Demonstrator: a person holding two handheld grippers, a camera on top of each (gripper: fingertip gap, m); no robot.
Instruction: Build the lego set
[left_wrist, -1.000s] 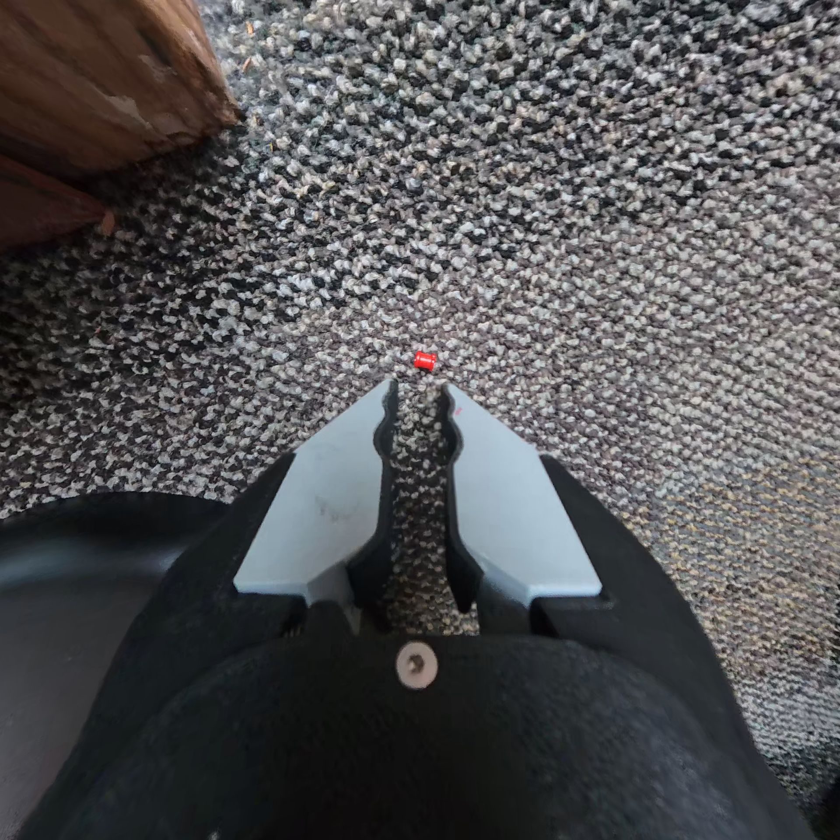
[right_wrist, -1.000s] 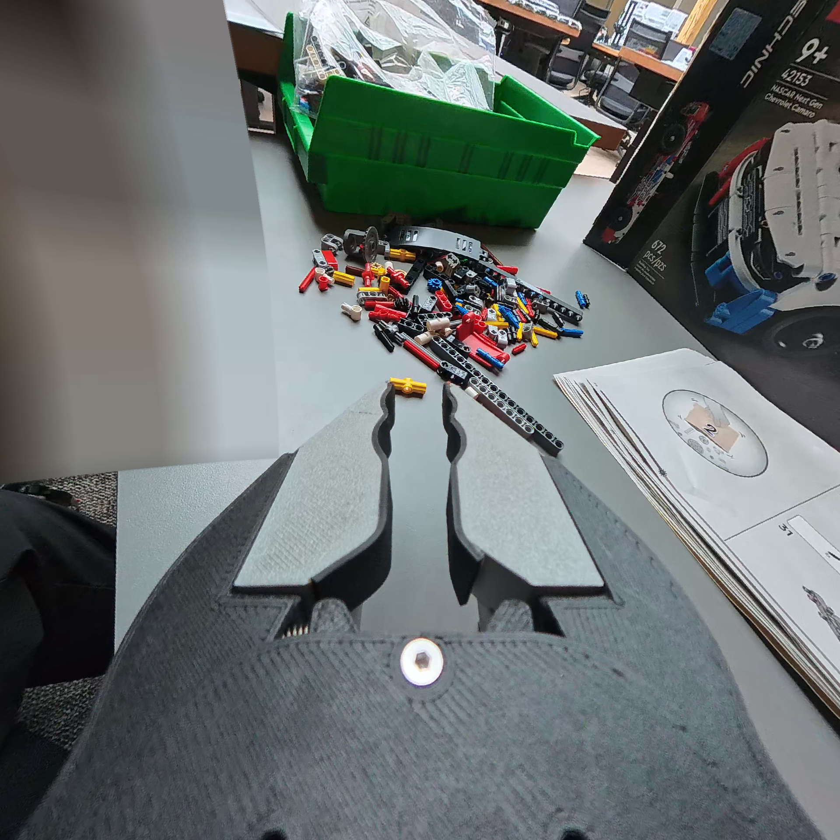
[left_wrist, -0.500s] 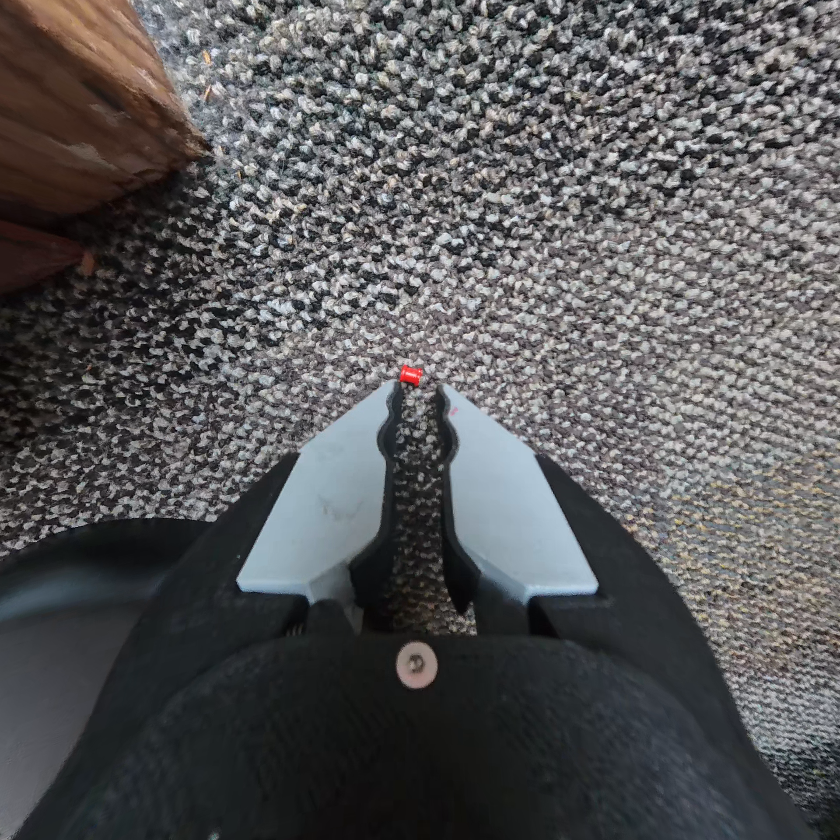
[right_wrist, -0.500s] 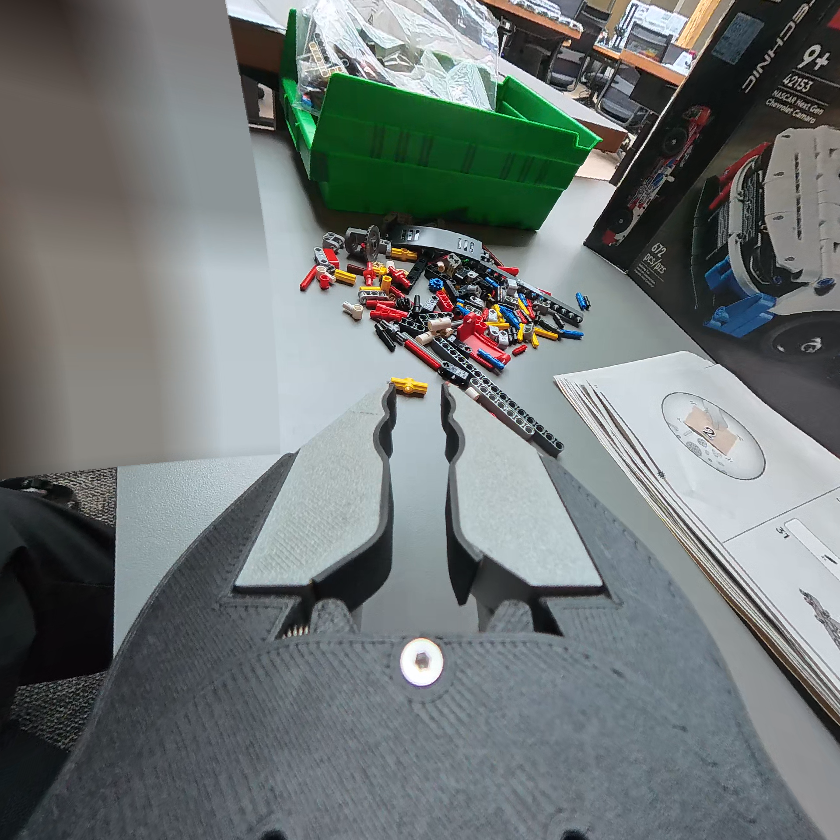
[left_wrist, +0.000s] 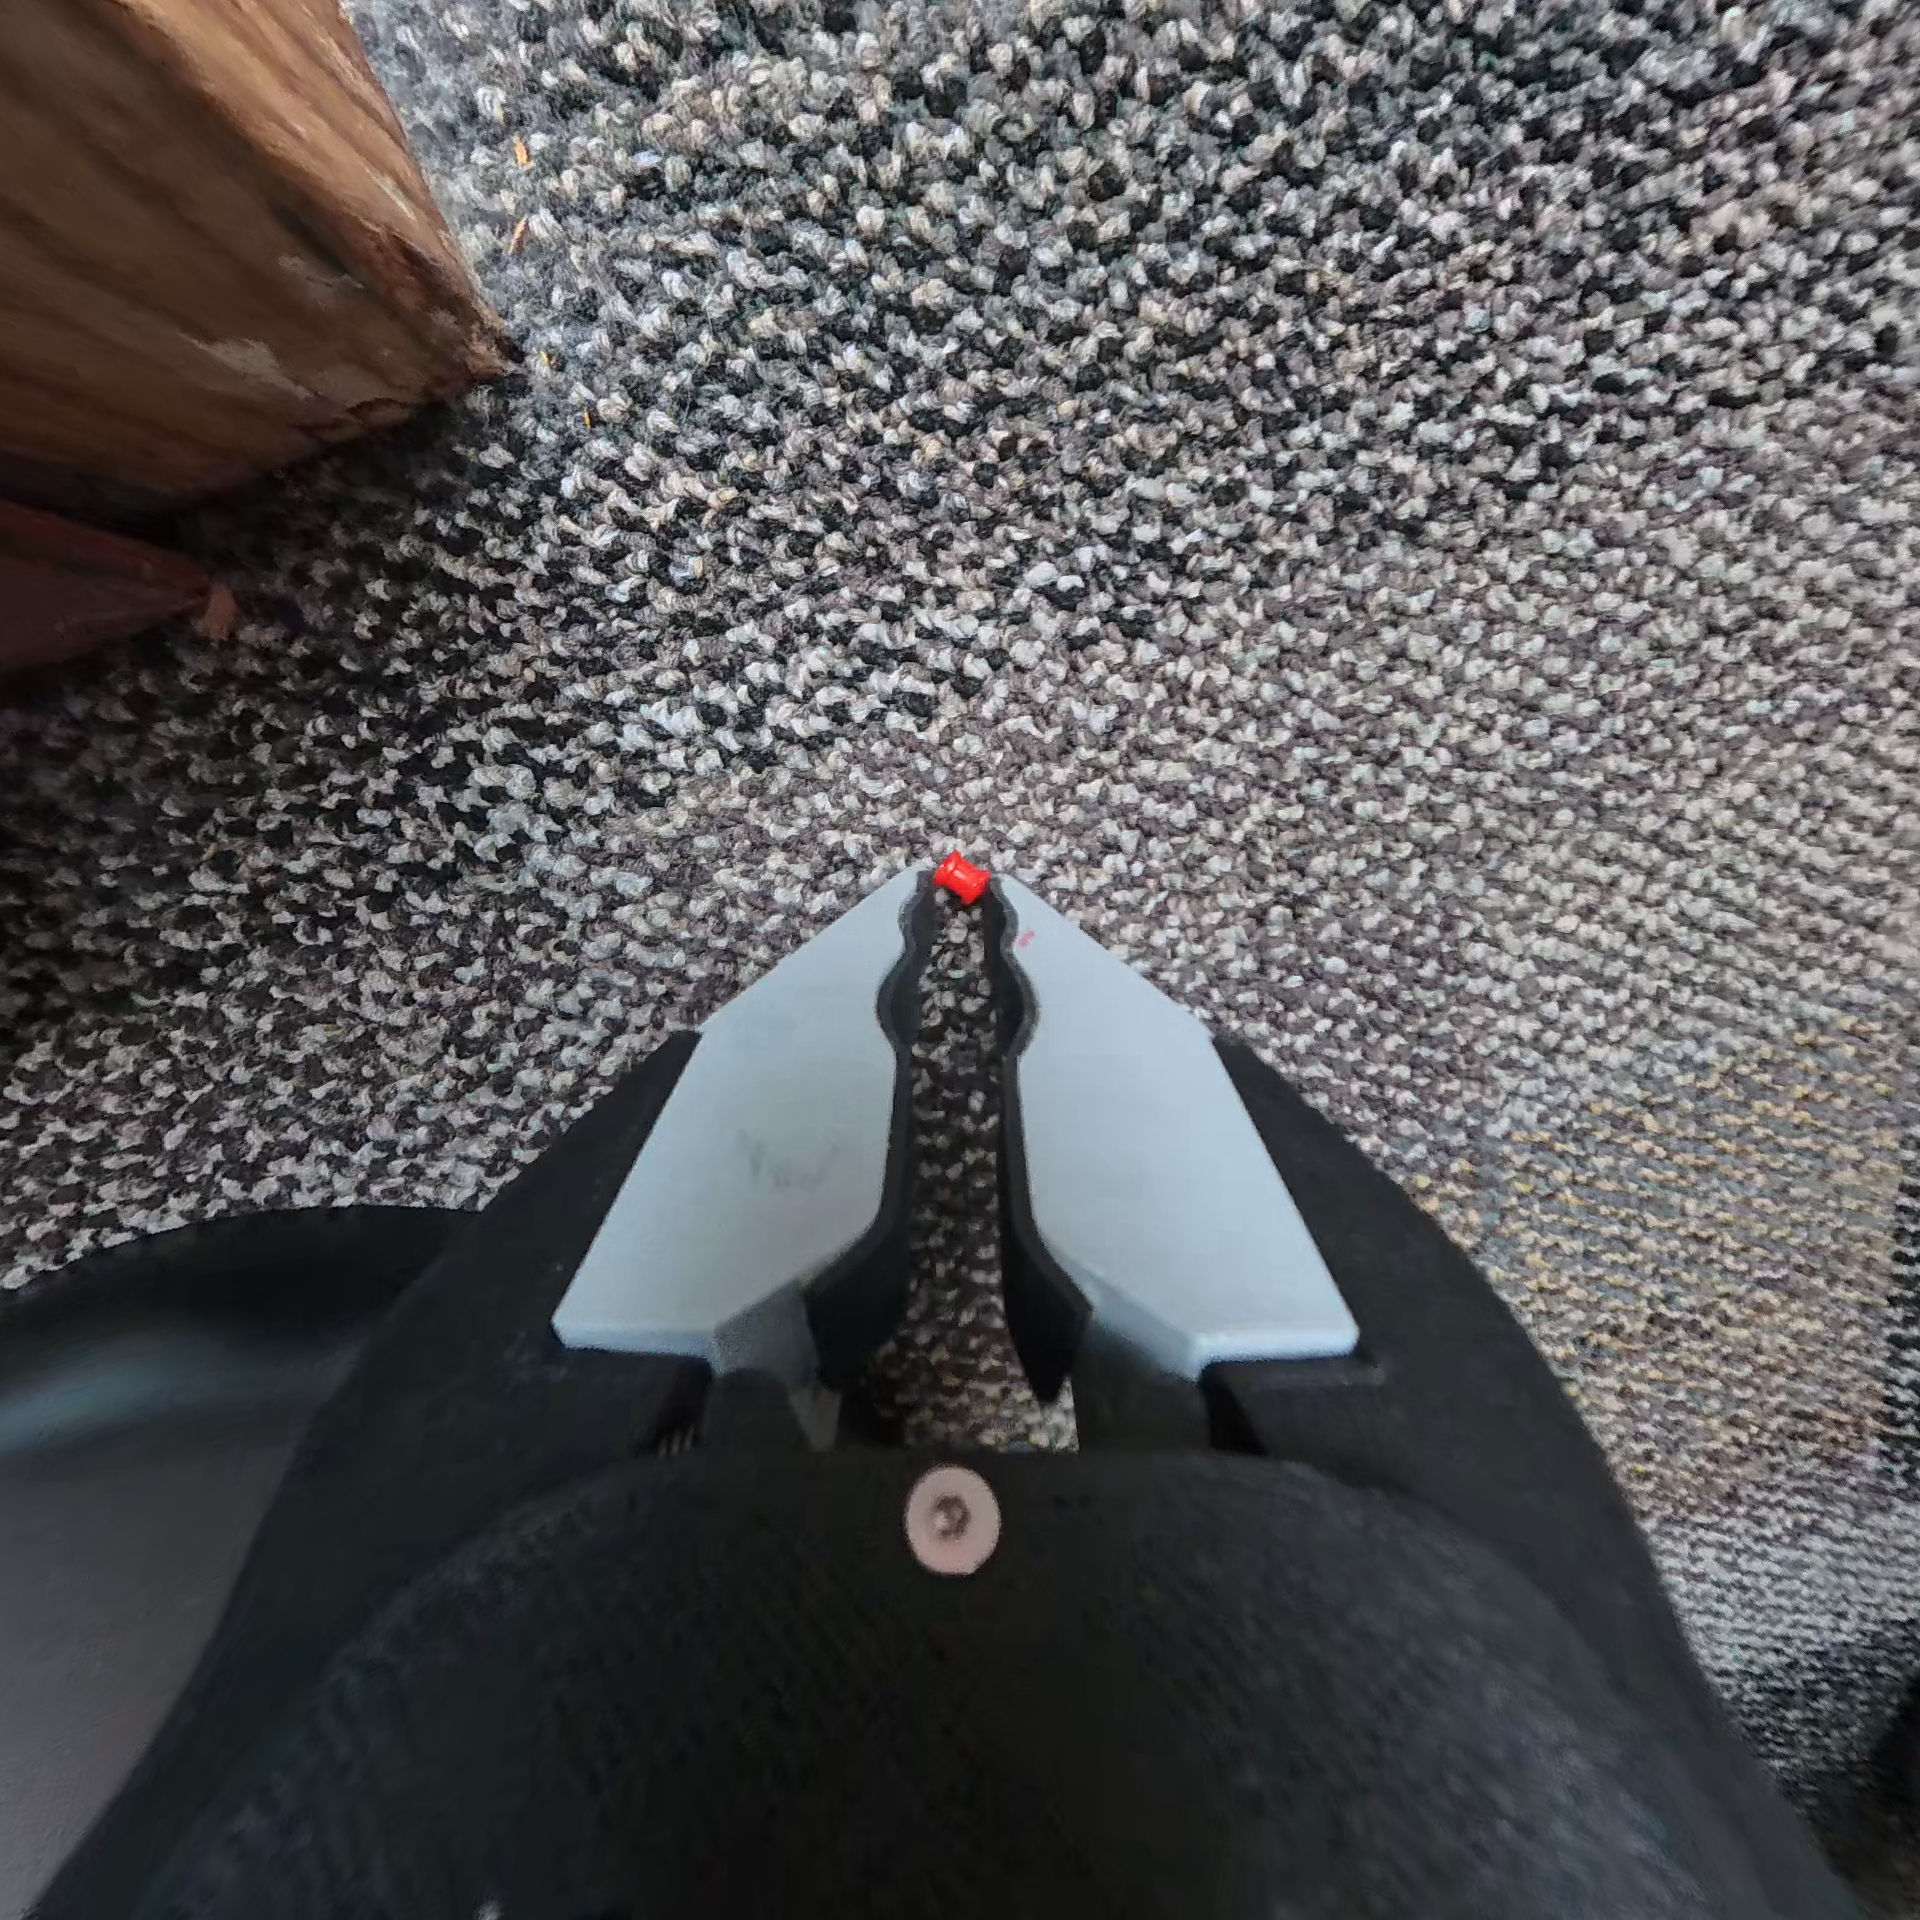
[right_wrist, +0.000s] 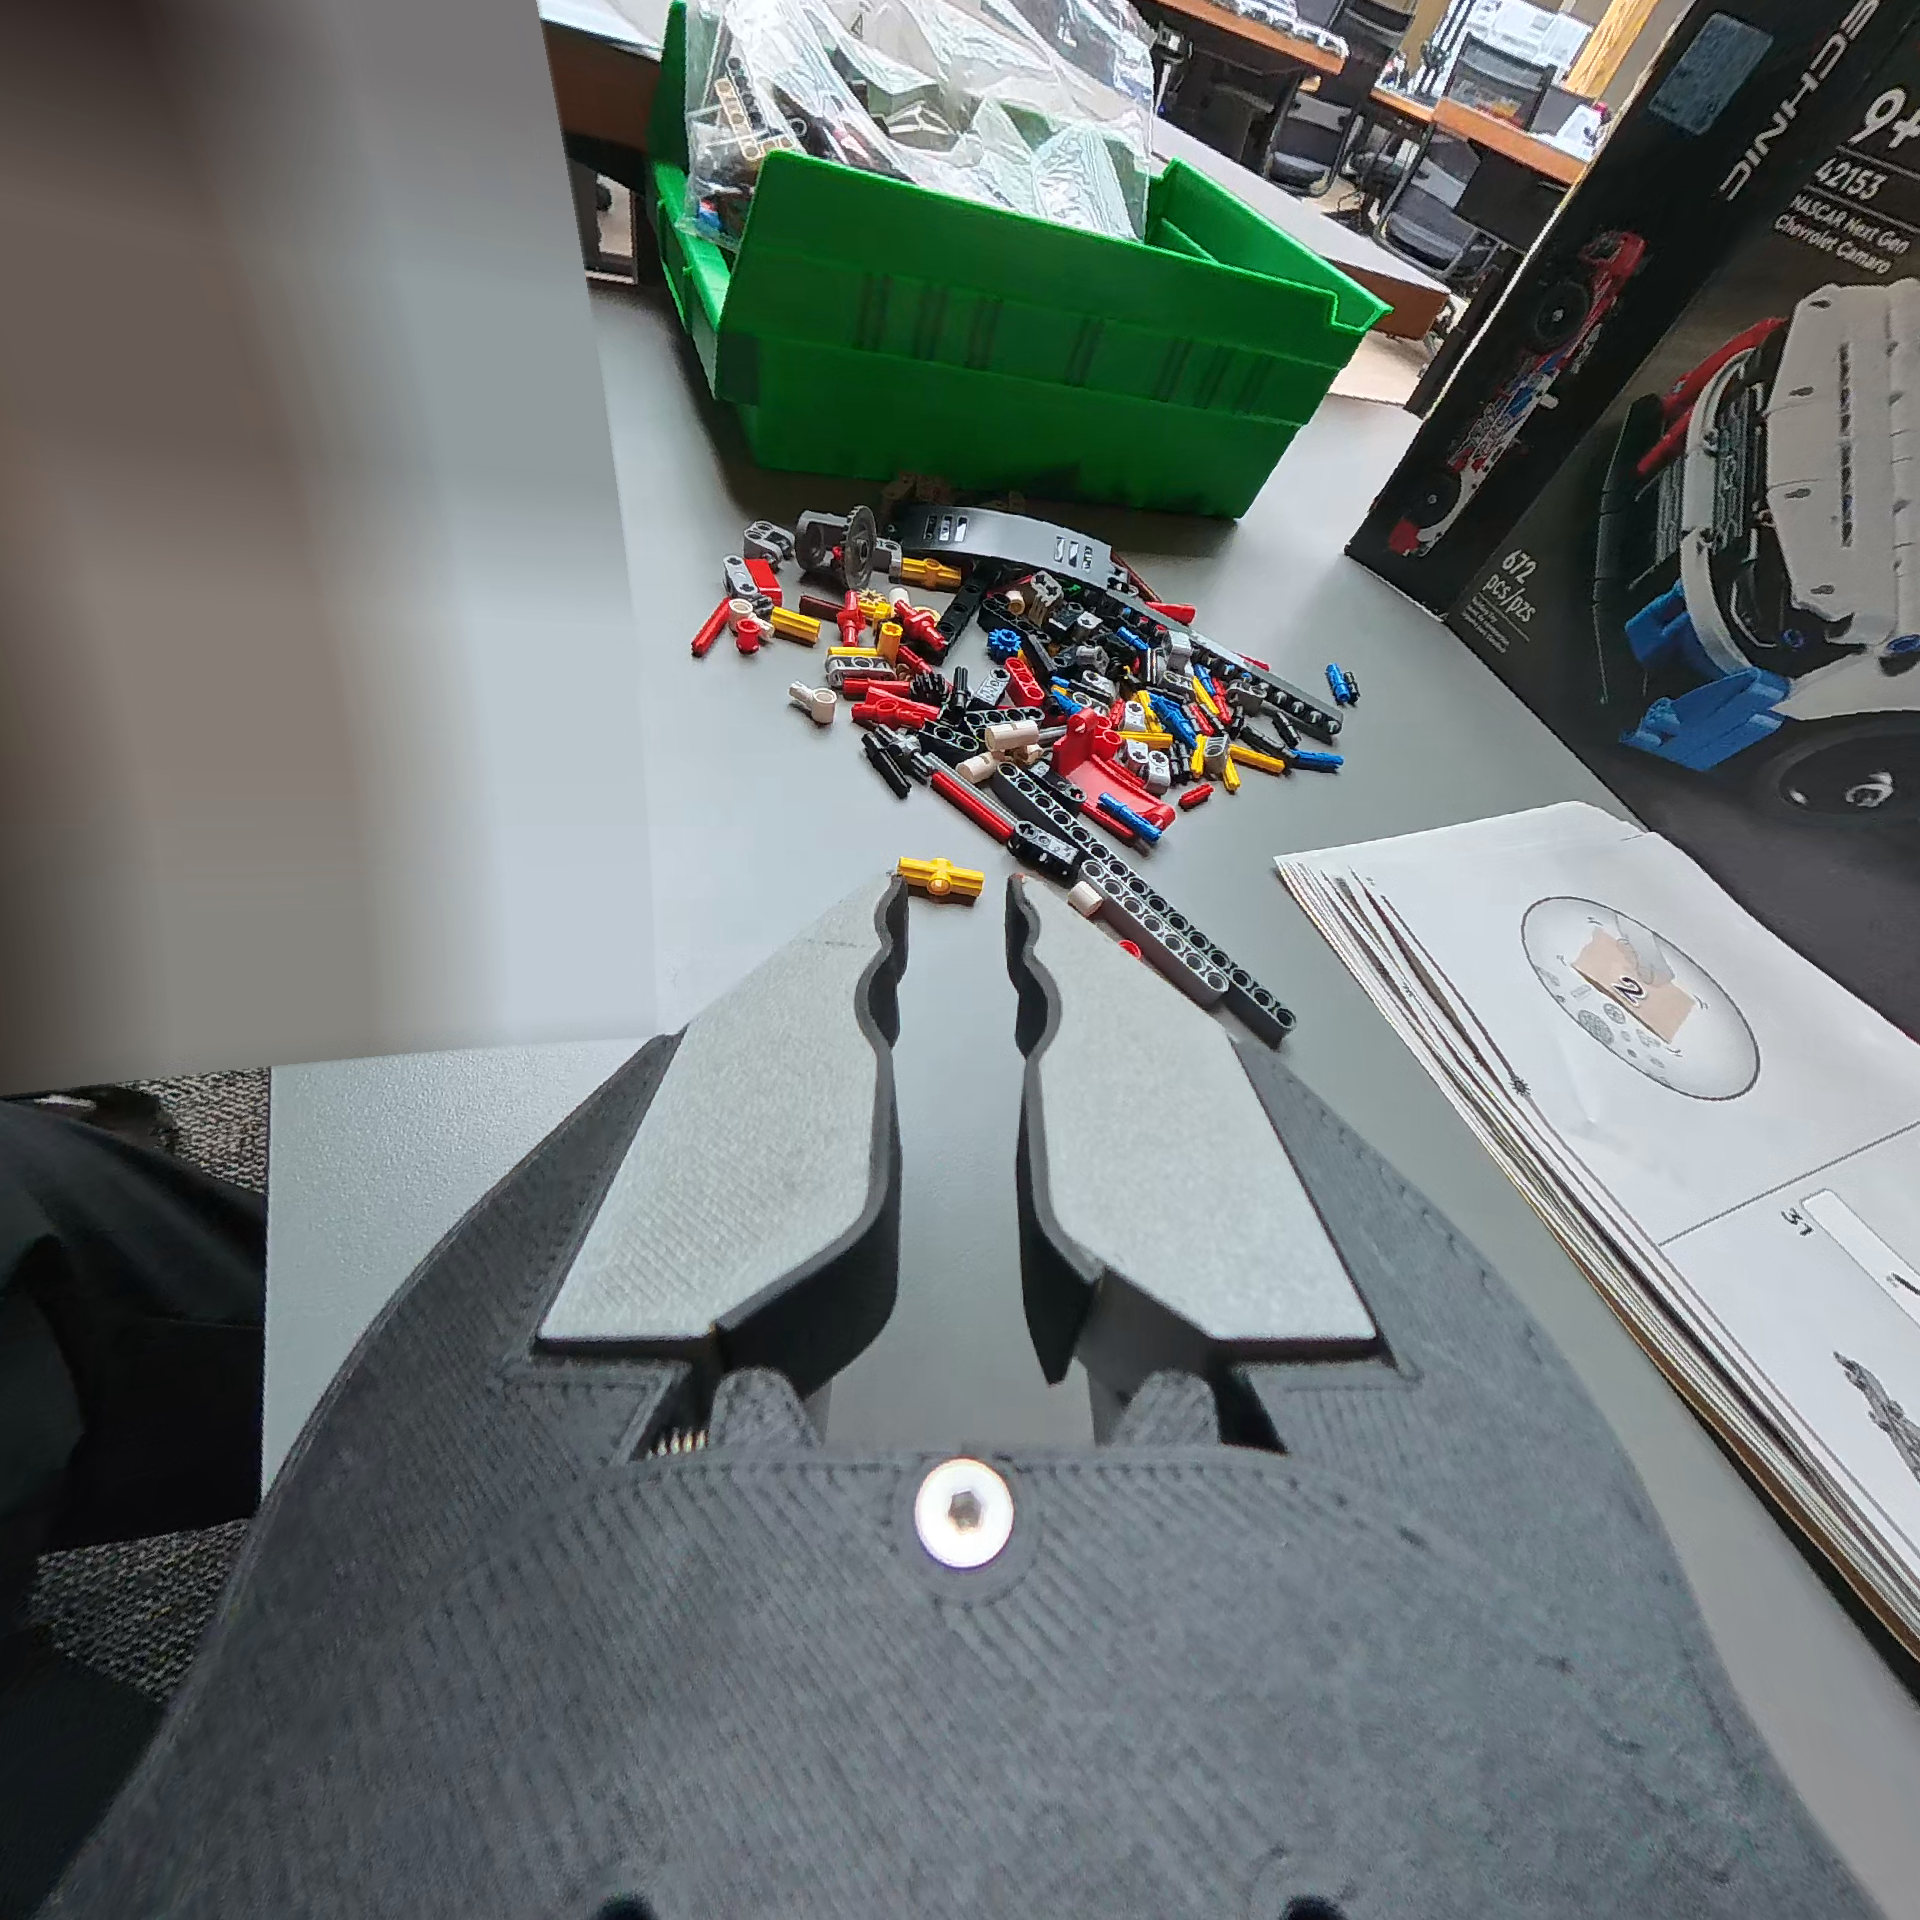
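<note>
Left wrist view: the left gripper (left_wrist: 958, 883) points down at a speckled grey-and-black carpet (left_wrist: 1299, 520), its jaws closed on a small red cylindrical lego bush (left_wrist: 958, 875) pinched right at the fingertips. A worn brown wooden block (left_wrist: 197, 239) stands on the carpet toward the upper left corner of the view, well apart from the bush.

In the right wrist view, the right gripper (right_wrist: 956, 894) sits low over a grey bench (right_wrist: 727, 810) with its jaws apart and nothing between them. A small yellow cross-shaped lego connector (right_wrist: 938, 876) lies on the bench just beyond its tips. Behind it spreads a pile of loose multicoloured lego pieces (right_wrist: 1039, 686). A green plastic bin (right_wrist: 997, 353) holding clear plastic bags (right_wrist: 935, 104) stands near the far edge. A dark cardboard set box (right_wrist: 1714, 416) rises along the bench's right side, with a white paper instruction booklet (right_wrist: 1610, 1091) lying open before it.
</note>
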